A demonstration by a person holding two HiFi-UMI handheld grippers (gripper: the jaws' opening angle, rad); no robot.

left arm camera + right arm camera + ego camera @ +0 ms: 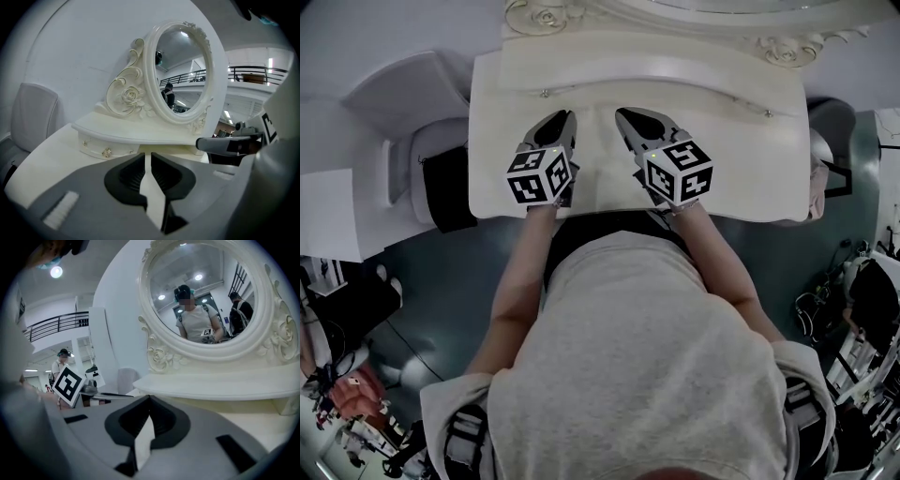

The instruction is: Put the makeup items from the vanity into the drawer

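Observation:
The white vanity top (750, 178) lies under both grippers, and no makeup item shows on it in any view. At its back a raised shelf (656, 70) carries a drawer front (101, 146) with a small gold knob (107, 152). My left gripper (565, 117) hovers over the middle of the top, its jaws a narrow gap apart with nothing between them (147, 154). My right gripper (623, 114) hangs beside it, shut and empty (149, 397). The oval carved mirror (180, 70) stands above the shelf.
A grey chair back (30, 117) stands left of the vanity, against the white wall. A white and dark seat (431, 169) sits at the vanity's left end. The person's torso (656, 375) is close to the front edge. Cables and stands (862, 319) crowd the floor at right.

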